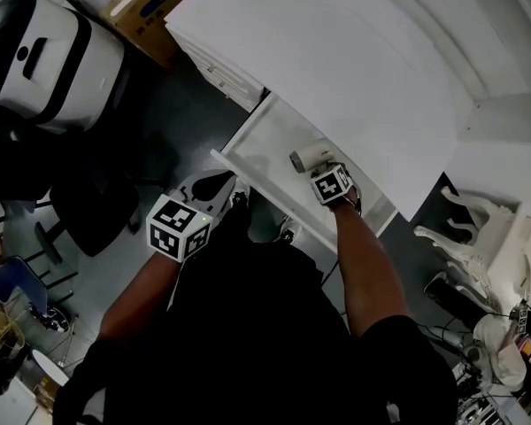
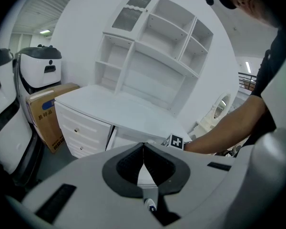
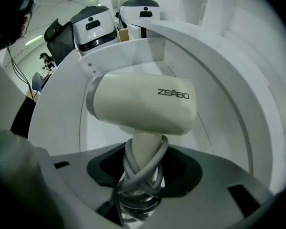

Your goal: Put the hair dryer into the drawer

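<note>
Robotics lab: white robots (image 3: 93, 27), office chair (image 1: 93, 206) and cardboard box (image 2: 45, 116) beside a dresser (image 2: 86, 123).

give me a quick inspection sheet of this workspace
surface: white desk top, bare
job's things: hair dryer within the open drawer; cannot tell whether it rests on the bottom
clutter: nothing seen
grippers: right gripper shut on the dryer's handle; left gripper shut, empty
cables: grey cord wound round the handle
surroundings: cardboard box, white shelf unit
</note>
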